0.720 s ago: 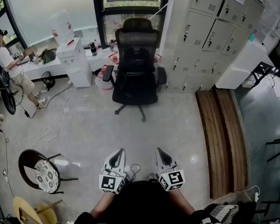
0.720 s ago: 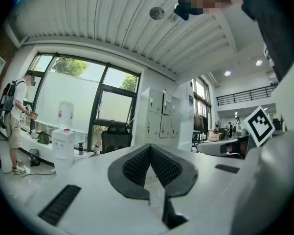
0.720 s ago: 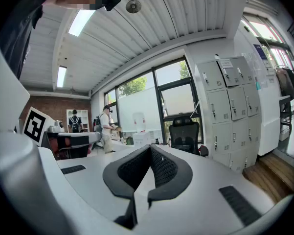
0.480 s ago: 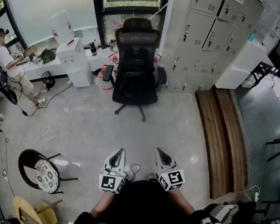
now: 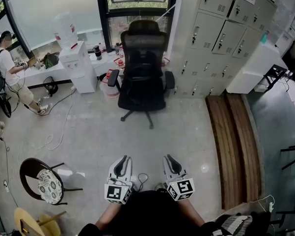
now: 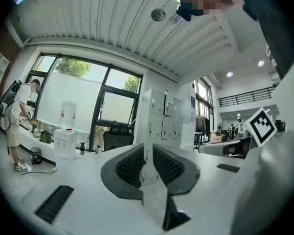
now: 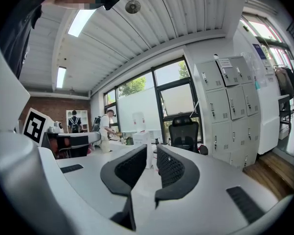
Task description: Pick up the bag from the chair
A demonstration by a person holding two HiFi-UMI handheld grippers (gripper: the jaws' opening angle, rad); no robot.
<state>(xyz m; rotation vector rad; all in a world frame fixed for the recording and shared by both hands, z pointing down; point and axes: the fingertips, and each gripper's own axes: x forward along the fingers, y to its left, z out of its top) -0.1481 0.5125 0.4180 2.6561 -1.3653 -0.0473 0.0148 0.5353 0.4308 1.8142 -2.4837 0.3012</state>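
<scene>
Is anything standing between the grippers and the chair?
Nothing visible does: bare floor runs from the left gripper and right gripper to the chair. Cables lie off to the left.

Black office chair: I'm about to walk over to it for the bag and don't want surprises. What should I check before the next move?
1. Black office chair located, straight ahead by the window: ok.
2. Bag visible on its seat: cannot tell; the seat is dark and nothing stands out on it.
3. Left gripper empty, jaws slightly apart: ok.
4. Right gripper empty, jaws slightly apart: ok.
5. Chair within reach: not ok; both grippers are held close to the body, far from it.
6. Floor between the grippers and the chair free of obstacles: ok.
</scene>
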